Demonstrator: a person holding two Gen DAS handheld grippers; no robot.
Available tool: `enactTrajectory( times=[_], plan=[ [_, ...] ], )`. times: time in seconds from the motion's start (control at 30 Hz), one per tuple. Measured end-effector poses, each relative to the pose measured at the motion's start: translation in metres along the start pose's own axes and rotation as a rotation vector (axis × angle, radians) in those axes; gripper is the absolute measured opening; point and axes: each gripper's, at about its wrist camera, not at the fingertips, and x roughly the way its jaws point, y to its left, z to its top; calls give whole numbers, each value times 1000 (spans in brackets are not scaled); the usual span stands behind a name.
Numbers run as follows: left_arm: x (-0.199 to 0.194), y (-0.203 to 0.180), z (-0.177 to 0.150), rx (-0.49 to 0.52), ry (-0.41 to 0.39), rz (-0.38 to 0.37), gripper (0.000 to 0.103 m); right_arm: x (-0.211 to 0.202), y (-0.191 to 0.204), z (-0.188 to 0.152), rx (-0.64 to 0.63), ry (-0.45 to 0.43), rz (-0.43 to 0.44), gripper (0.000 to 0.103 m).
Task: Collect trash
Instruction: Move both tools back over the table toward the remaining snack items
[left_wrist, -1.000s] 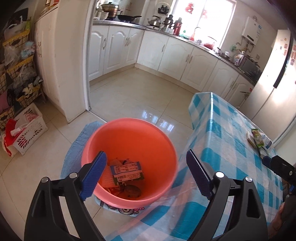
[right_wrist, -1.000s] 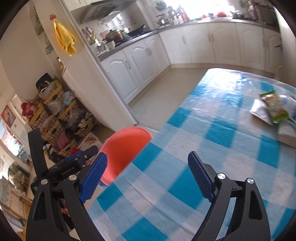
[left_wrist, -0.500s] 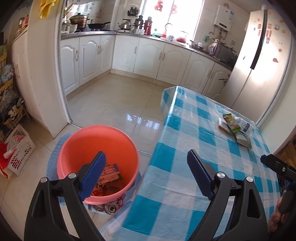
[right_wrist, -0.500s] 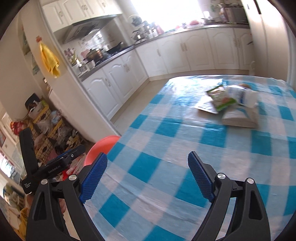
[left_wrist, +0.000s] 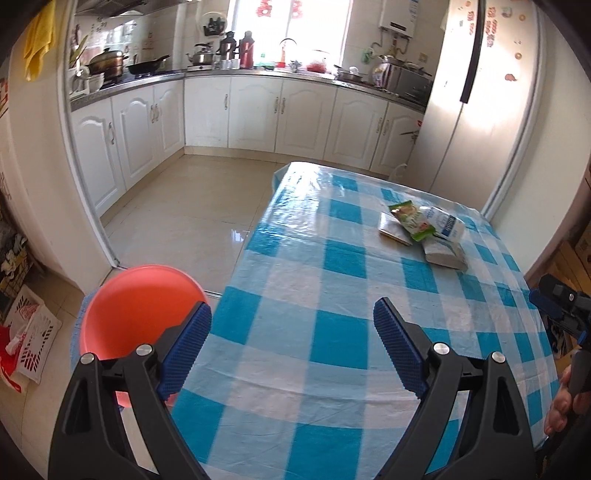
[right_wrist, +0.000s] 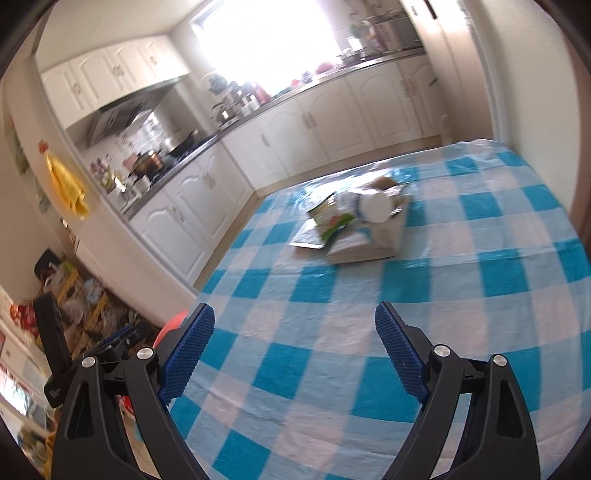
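A small heap of trash lies on the far part of the blue-and-white checked table (left_wrist: 332, 295): a green snack wrapper (left_wrist: 410, 219), a white-and-blue packet (left_wrist: 443, 223) and a grey packet (left_wrist: 445, 254). The heap shows nearer in the right wrist view (right_wrist: 354, 229). An orange bucket (left_wrist: 136, 306) stands on the floor at the table's left near corner. My left gripper (left_wrist: 291, 347) is open and empty over the table's near edge. My right gripper (right_wrist: 293, 350) is open and empty above the table, short of the heap.
White kitchen cabinets (left_wrist: 258, 110) run along the back wall, a white fridge (left_wrist: 480, 110) at the right. A white basket (left_wrist: 29, 332) and cluttered shelves (right_wrist: 74, 295) stand left of the bucket. A tiled floor (left_wrist: 192, 206) lies beyond it.
My left gripper swung right from over the bucket to face the table and the heap. My right gripper moved forward over the table, so the heap is nearer. Both stayed open.
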Motion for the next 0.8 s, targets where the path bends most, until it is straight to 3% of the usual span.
enactTrajectory(
  times=[0.27,0.5,0.8],
  plan=[
    [7,-41,0,76,27,-22,90,-19,-42,2,81,-27,-17,88],
    [26,-69,4,121,59,-31,90,-17,-66,7,111,-1,-36,88],
    [69,-100,26,135,68,-52,90,3,-88,47,97,23,-56,88]
  ],
)
